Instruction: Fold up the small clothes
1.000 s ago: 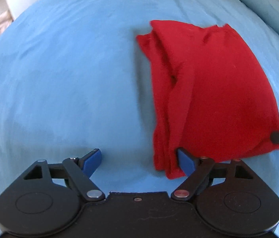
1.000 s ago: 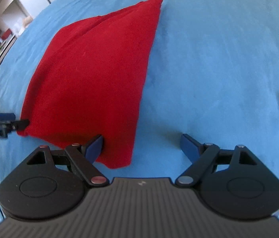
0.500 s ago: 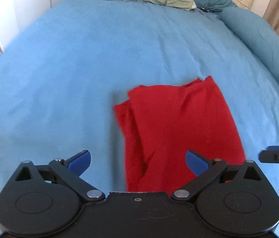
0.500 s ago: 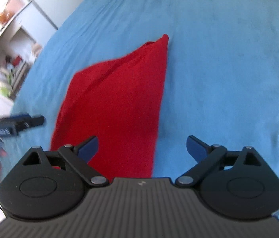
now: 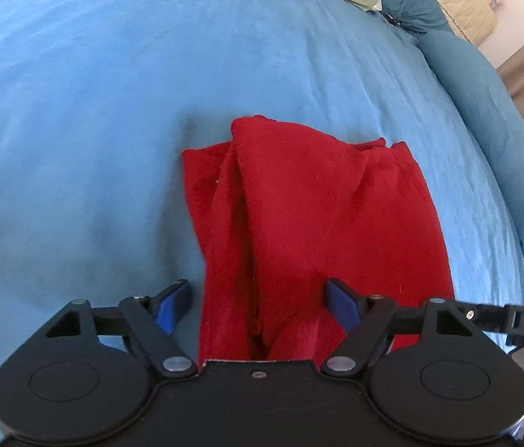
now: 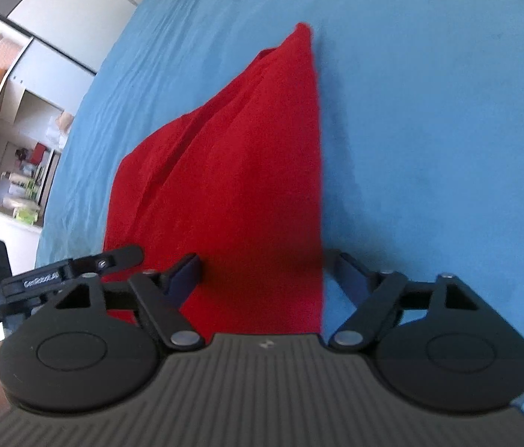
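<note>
Your left gripper (image 5: 258, 300) and right gripper (image 6: 267, 273) both stand with jaws apart, straddling the near edge of the folded red fleece garment (image 5: 314, 208) lying on the blue bedspread (image 5: 94, 111). Close too shallow and you'd pinch only the top layer, spilling the loose left-side folds.

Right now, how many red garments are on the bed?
1. The red garment lies folded on the blue bedspread, in front of both open hand-held grippers. Its near end is hidden behind them.
</note>
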Demonstrator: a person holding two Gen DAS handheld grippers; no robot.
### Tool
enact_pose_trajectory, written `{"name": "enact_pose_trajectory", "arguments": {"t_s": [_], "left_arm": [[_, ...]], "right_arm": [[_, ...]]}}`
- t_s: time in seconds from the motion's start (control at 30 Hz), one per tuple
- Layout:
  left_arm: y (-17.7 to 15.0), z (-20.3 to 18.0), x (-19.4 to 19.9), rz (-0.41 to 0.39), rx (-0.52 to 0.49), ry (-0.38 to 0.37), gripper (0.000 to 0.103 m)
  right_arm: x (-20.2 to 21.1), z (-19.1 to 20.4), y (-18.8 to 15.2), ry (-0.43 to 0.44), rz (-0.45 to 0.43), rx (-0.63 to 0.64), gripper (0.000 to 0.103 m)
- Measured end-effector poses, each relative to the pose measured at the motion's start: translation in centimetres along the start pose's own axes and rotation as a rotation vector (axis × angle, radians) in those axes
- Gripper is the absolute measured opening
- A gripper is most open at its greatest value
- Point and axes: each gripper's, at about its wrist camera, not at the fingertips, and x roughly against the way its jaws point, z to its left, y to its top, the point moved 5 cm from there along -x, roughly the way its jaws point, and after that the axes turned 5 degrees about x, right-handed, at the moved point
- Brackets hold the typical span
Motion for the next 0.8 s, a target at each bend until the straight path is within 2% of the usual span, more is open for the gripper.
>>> {"name": "enact_pose_trajectory", "arguments": {"t_s": [0.07,0.1,0.13,0.2,0.23,0.37,0.53,0.67,0.8], "left_arm": [[0.0,-0.5,-0.1,0.001,-0.008,0.007,0.068],[0.0,-0.5,0.2,0.008,-0.004,-0.009,0.052],[0.0,-0.8,0.3,0.013,0.007,-0.011,0.045],[0.0,-1.3,0.6,0.003,-0.009,0.01,0.037],[-0.1,-1.6,0.8,-0.002,-0.016,0.024,0.033],[-0.4,-2.7,1.6,-0.039,-0.002,0.061,0.029],[-0.9,-5.3,3.8,-0.074,-0.017,0.064,0.026],[-2.4,-8.2,6.0,-0.095,-0.058,0.065,0.026],[-4.9,-11.1,8.2,-0.108,-0.08,0.047,0.026]], "right_arm": [[-0.4,0.4,0.3,-0.028,0.01,0.038,0.084],[-0.4,0.7,0.4,-0.042,0.012,0.059,0.074],[-0.4,1.0,0.5,-0.053,0.01,0.073,0.065],[0.1,1.4,0.6,-0.055,-0.001,0.089,0.051],[0.4,1.7,0.7,-0.052,-0.011,0.097,0.047],[1.9,2.5,0.6,-0.037,-0.057,0.111,0.042],[4.6,3.2,0.6,-0.013,-0.117,0.097,0.04],[8.3,3.3,-0.3,0.005,-0.154,0.123,0.04],[12.9,2.5,-2.5,-0.004,-0.18,0.138,0.04]]}}
